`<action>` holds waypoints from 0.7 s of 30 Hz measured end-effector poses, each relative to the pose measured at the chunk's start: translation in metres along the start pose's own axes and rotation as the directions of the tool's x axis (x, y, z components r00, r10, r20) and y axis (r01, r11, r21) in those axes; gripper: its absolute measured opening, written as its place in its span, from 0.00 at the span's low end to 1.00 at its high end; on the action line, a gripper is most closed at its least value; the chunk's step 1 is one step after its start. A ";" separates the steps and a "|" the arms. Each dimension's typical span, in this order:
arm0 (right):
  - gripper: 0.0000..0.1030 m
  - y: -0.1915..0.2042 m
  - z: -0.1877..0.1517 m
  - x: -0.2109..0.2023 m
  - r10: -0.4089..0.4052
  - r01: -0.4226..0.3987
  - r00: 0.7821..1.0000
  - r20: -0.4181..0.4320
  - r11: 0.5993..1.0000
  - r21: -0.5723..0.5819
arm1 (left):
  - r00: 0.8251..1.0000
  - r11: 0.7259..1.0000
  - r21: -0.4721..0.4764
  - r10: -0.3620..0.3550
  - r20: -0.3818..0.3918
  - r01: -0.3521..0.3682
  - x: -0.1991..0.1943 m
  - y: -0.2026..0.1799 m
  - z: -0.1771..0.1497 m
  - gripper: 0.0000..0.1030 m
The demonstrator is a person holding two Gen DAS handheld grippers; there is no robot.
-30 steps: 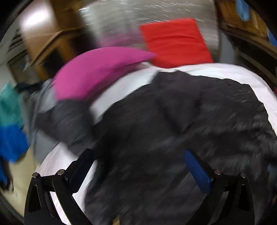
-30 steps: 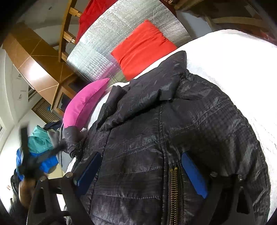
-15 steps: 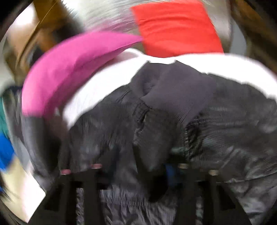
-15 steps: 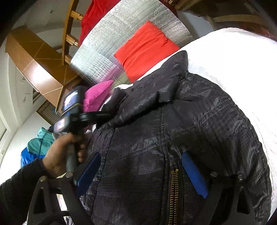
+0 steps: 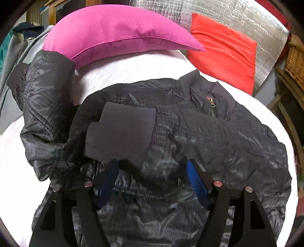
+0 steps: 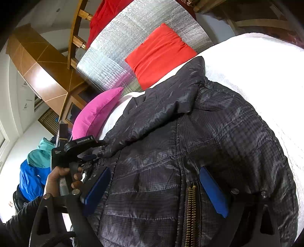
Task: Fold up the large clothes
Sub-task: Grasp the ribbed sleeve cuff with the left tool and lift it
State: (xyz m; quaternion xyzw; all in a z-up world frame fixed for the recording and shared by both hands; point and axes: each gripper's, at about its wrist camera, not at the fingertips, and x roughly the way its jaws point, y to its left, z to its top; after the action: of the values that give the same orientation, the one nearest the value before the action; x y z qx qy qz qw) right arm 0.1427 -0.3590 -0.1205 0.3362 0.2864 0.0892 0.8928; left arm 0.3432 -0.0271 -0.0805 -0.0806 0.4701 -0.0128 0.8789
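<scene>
A black quilted jacket (image 5: 218,144) lies front-up on the white bed (image 5: 133,70). One sleeve is folded across its chest, with the plain cuff (image 5: 121,133) just above my left gripper (image 5: 152,178). The left jaws are opening, and the sleeve's lower fold lies loose between the blue pads. The other sleeve (image 5: 47,106) trails off to the left by the pink pillow. In the right wrist view my right gripper (image 6: 153,190) stands open over the jacket (image 6: 171,142) near its brass zipper (image 6: 191,209). A hand (image 6: 60,180) holds the left gripper (image 6: 96,150) at the jacket's left side.
A pink pillow (image 5: 117,32) and a red pillow (image 5: 224,51) lean on a silver quilted headboard (image 5: 190,7). Blue and teal clothes (image 6: 36,171) are piled left of the bed. A wicker basket (image 5: 296,62) and wooden furniture stand to the right.
My left gripper swept in from the left, closed on the sleeve, and brought it over the jacket's chest. Its jaws have since widened. The right gripper has not moved.
</scene>
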 end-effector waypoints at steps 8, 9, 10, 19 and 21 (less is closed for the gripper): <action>0.94 0.000 0.000 0.001 -0.001 0.001 1.000 0.001 1.000 0.001 | 0.999 1.000 -0.019 -0.002 0.032 0.003 -0.016 -0.001 0.007 0.04; 0.94 0.001 0.000 0.001 -0.001 0.001 1.000 0.001 1.000 0.001 | 0.996 1.000 0.010 0.005 0.094 -0.005 -0.038 -0.001 0.001 0.04; 0.94 0.000 0.000 0.001 0.000 0.000 1.000 0.001 1.000 0.002 | 0.991 1.000 0.026 0.000 0.136 -0.004 -0.050 -0.002 -0.004 0.04; 0.93 0.001 0.000 0.001 -0.004 0.004 1.000 0.001 1.000 0.000 | 0.995 0.988 -0.141 -0.074 -0.060 0.065 -0.018 0.046 -0.041 0.12; 0.93 0.002 0.000 0.002 -0.010 0.010 1.000 -0.001 1.000 -0.005 | 0.993 0.977 -0.186 -0.112 -0.048 0.101 -0.021 0.052 -0.034 0.47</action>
State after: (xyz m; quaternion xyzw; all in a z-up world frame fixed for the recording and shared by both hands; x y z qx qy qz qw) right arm 0.1439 -0.3569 -0.1199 0.3323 0.2885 0.0854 0.8939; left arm 0.3004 0.0214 -0.0895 -0.1856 0.4897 -0.0190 0.8517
